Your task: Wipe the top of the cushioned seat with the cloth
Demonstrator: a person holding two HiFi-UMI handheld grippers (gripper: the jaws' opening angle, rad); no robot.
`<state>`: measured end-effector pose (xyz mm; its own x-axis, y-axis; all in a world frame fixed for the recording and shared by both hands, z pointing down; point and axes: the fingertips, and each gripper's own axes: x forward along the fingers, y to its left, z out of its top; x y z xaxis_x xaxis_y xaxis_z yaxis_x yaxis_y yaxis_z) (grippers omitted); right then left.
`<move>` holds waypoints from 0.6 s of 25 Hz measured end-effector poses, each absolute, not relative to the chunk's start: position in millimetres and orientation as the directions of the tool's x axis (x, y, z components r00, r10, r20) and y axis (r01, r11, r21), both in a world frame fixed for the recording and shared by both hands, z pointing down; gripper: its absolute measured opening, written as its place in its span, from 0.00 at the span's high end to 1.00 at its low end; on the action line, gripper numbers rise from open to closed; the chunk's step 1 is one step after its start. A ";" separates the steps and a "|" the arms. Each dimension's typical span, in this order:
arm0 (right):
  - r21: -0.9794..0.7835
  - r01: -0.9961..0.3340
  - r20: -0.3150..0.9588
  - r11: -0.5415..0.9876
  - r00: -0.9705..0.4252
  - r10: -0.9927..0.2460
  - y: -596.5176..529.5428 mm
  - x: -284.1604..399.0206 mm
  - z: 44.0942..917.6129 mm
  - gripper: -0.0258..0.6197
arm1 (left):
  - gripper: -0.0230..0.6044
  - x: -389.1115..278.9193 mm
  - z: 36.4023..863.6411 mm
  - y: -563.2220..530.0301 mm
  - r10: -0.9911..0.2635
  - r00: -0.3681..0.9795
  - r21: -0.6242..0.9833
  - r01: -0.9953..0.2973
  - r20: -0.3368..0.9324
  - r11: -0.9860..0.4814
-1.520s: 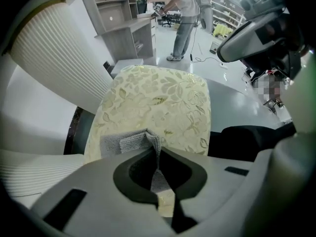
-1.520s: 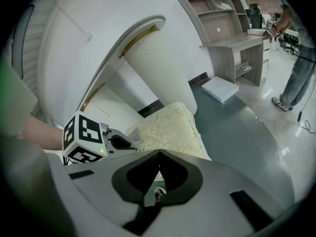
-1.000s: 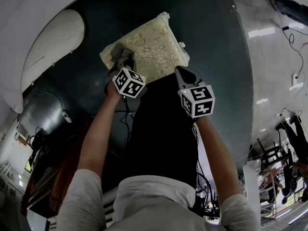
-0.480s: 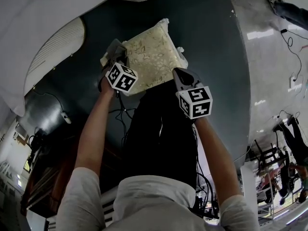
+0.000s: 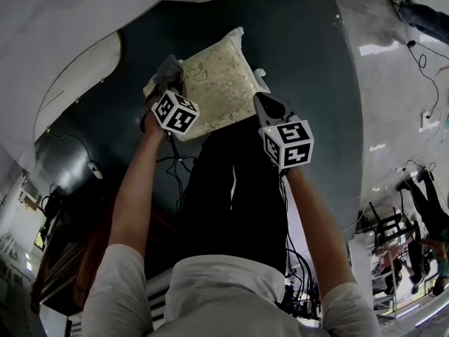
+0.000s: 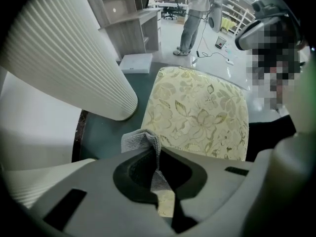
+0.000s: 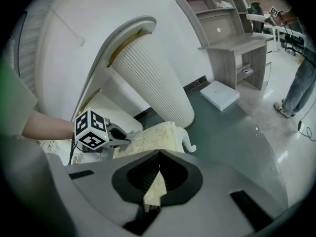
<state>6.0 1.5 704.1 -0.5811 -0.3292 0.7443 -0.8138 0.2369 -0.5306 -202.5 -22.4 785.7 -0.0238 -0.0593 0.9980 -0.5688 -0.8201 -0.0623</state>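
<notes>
So the cushioned seat (image 5: 219,76), the cream one with the gold flower pattern, is sitting on the dark teal floor (image 5: 302,55), just in front of the fat ribbed white column (image 7: 148,78). It's right at the person's feet, with both arms stretched down to it.

Left gripper (image 6: 157,157): jaws squeezed together on the grey cloth (image 6: 138,139). A folded bit of it pokes up out of the jaws, and the rest runs down between them. From above, that gripper is parked at the seat's left edge, up toward the far corner. The cloth is bunched right there against the edge, but I honestly can't tell if it's touching the top surface.

Right gripper (image 7: 157,184): jaws nearly closed too, with a thin strip of the same flowery cream fabric caught between them. So it looks like it's pinching the seat itself. From above, its tip sits on the seat's right edge, near the corner closest to the person. The two grippers are on opposite sides of the seat, with the whole patterned top bare between them.

Other stuff around: a flat white box (image 7: 219,95) lies on the floor's far edge by the wooden desk with shelves (image 7: 232,38). Someone else (image 6: 193,14) is standing further back on the shiny pale floor.
</notes>
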 end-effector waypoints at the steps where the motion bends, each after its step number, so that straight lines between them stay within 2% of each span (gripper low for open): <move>1: -0.533 -0.812 0.744 0.240 -0.584 -0.325 2.6 6.8 704.3 0.95 | 0.92 -199.2 785.4 -24.7 -0.064 -0.022 -0.065 -0.571 0.998 -0.818; 15: -0.535 -0.810 0.738 0.240 -0.587 -0.334 -9.3 31.1 707.8 0.95 | 0.92 -155.1 784.4 -38.0 -0.078 -0.005 -0.069 -0.539 0.997 -0.839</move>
